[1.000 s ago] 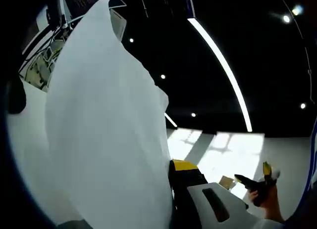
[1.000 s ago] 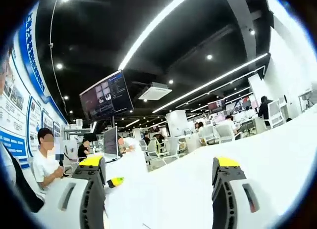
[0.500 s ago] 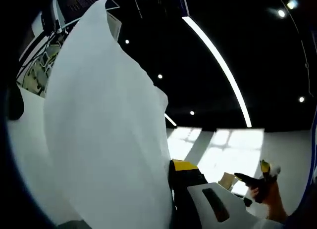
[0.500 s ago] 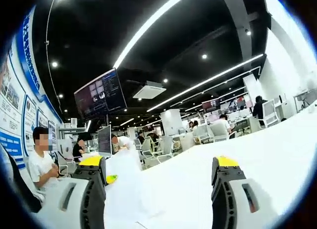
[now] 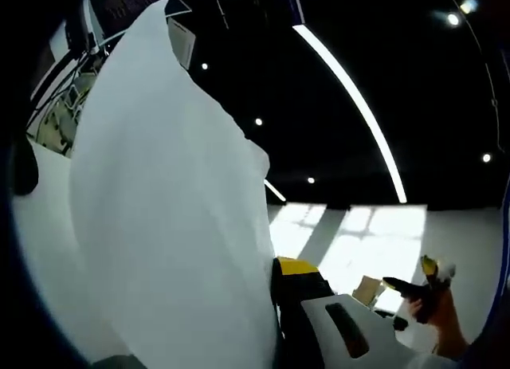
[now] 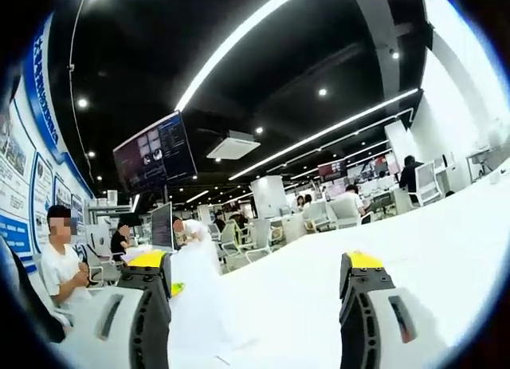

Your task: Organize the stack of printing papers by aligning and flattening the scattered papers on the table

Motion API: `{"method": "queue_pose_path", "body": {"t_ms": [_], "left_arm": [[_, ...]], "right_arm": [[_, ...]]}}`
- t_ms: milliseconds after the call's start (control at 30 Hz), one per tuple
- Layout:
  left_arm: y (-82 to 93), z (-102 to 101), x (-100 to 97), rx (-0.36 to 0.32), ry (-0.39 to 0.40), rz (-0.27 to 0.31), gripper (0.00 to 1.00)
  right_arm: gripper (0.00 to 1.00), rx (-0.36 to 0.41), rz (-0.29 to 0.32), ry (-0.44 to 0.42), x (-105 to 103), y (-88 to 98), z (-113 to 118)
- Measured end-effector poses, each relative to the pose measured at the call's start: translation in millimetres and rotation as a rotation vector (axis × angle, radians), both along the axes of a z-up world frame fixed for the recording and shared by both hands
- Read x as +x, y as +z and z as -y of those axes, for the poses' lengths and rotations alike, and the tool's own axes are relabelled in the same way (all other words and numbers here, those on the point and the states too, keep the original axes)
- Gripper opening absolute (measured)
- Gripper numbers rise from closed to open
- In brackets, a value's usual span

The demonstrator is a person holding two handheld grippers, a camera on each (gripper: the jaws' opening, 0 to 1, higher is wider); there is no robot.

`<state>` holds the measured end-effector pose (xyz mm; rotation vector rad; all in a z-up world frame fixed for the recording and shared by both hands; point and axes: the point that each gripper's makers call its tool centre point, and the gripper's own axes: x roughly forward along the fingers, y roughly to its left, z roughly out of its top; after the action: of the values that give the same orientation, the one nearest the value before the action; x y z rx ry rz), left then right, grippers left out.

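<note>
No legible writing on papers (image 5: 167, 217)

Your right gripper (image 6: 255, 305) rises from the bottom of the right gripper view, its two yellow-tipped jaws spread wide apart with nothing between them. Past them stretches the white table (image 6: 382, 249). A white stack of papers (image 6: 195, 305) stands just beside the left jaw (a small yellow tip of the other gripper (image 6: 177, 288) touches it). Behind, a dark hanging screen (image 6: 154, 152) and long ceiling light strips (image 6: 239, 38). A seated person (image 6: 64, 265) is at far left.
</note>
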<state>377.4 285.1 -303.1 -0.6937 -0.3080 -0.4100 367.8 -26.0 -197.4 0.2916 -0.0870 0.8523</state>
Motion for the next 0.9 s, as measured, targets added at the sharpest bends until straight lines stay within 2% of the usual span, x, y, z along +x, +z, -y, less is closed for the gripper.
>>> {"method": "queue_pose_path", "body": {"t_ms": [167,333,567,900], "left_arm": [[-3.3,7.5,2.7,0.063,-0.001,-0.016,0.06],[-4.8,7.3,3.9,0.066,-0.012,-0.023,0.06],[-4.5,7.1,4.5,0.059,-0.024,-0.023,0.06],[-1.7,6.2,2.3,0.049,-0.035,-0.013,0.06]], "right_arm": [[0.82,0.008,0.032,-0.048,-2.7,13.4,18.0],[0.82,0.017,0.042,-0.090,3.2,14.0,33.0],[0.82,0.000,0.003,-0.097,24.0,1.1,30.6],[0.82,-0.069,-0.047,-0.112,33.2,-28.9,24.9]]}}
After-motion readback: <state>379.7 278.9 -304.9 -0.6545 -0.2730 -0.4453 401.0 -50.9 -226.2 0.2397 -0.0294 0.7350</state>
